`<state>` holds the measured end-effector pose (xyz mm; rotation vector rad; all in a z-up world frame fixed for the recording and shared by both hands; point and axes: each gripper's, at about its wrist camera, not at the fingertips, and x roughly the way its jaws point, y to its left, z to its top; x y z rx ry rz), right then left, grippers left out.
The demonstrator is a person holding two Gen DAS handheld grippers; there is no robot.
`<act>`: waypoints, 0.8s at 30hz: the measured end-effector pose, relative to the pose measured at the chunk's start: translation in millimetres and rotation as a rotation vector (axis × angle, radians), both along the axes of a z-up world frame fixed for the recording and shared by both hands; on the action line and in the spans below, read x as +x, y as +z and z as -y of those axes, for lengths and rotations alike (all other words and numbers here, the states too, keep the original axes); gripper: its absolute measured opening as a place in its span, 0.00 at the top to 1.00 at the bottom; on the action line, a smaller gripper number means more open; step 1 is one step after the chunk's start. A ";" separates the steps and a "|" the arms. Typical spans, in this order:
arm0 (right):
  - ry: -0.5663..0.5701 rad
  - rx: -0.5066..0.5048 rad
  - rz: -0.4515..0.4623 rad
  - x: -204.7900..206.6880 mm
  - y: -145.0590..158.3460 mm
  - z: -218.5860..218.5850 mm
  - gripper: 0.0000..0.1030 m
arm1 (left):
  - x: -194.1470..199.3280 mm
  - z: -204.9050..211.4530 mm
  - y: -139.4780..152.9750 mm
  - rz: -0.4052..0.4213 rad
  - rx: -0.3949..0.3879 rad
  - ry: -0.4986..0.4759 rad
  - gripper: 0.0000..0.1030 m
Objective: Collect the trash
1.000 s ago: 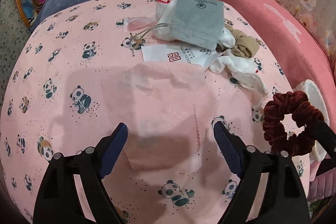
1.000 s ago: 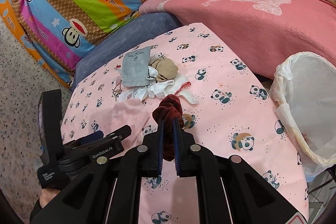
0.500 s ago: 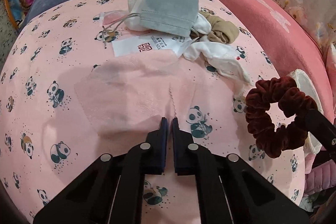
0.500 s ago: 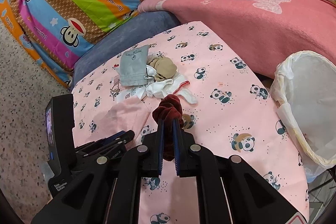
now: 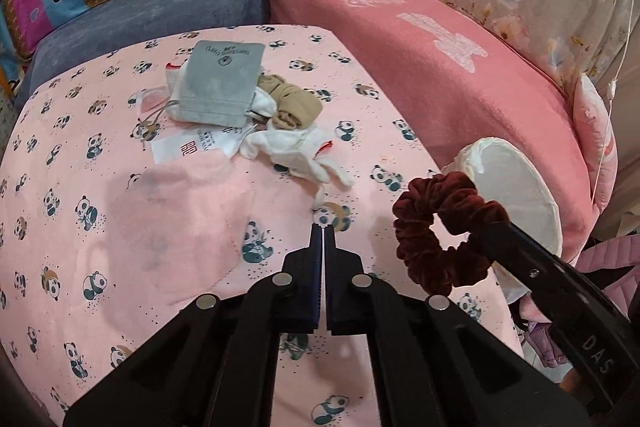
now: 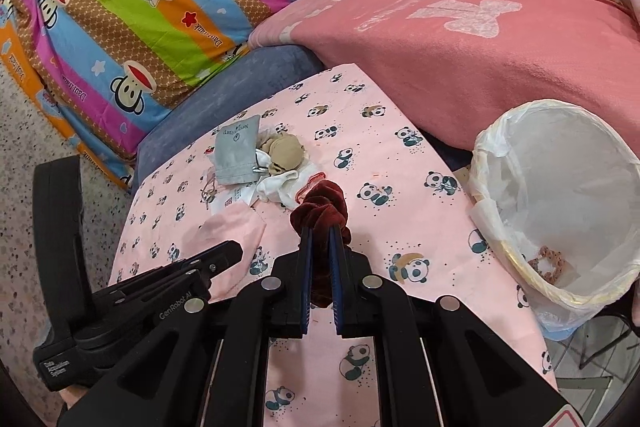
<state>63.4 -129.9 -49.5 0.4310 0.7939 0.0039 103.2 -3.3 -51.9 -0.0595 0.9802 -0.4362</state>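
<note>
One dark red scrunchie (image 6: pixel 320 203) was clamped between the fingers of the right claw (image 6: pixel 319 227), which was closed on it; the loop stood up above the fingertips. In the left wrist view the same scrunchie (image 5: pixel 444 231) hung off the desk surface, at the rim side of the bin.

One bin (image 6: pixel 500 251) lined with a white bag stood just beside the right edge of the desk (image 6: pixel 400 211), which carried a pink panda-print cover. One small brownish item (image 6: pixel 548 261) lay inside the bin; its type could not be determined.

Relative to the bin, the remaining items lay well to the left on the desk, grouped toward the far edge: one grey drawstring pouch (image 5: pixel 222 83), one beige bundle of cloth (image 5: pixel 294 105) touching the pouch, one crumpled white cloth (image 5: pixel 298 151) just in front of the beige bundle, one white printed slip (image 5: pixel 192 147) partly under the pouch, and one flat pink cloth (image 5: pixel 180 215) nearest the claws.

The left claw (image 5: pixel 323 227) was fully closed with its fingers pressed together, holding nothing. It was held low over the desk, beside the pink cloth, pointed toward the white cloth. The right claw was raised above the desk between the pink cloth and the bin, angled forward.
</note>
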 end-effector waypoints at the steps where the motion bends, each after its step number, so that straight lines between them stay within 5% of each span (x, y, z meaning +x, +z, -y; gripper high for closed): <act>1: -0.004 0.000 0.001 -2.2 0.5 2.9 0.91 | -1.5 3.3 1.5 0.003 -0.003 -0.007 0.99; 9: -0.015 0.007 0.009 -7.0 3.3 11.4 0.91 | 6.0 -22.9 -10.7 -0.027 0.018 0.051 0.95; 10: -0.013 0.007 0.009 -6.3 3.1 11.2 0.91 | 8.7 -30.1 -14.8 -0.041 0.025 0.062 0.89; 12: -0.006 0.007 0.005 -3.9 2.1 9.5 0.91 | 15.1 -42.5 -25.2 -0.076 0.065 0.087 0.24; 15: 0.001 -0.002 0.001 -1.8 1.2 6.1 0.91 | 12.1 -60.5 -34.5 -0.011 0.121 0.118 0.23; 21: 0.010 -0.003 -0.013 9.4 -4.6 -0.5 0.91 | 20.7 -60.0 -71.2 -0.034 0.256 0.062 0.22; 24: 0.019 -0.009 -0.030 17.3 -9.6 -4.4 0.91 | 26.5 -60.3 -73.1 0.003 0.248 0.061 0.21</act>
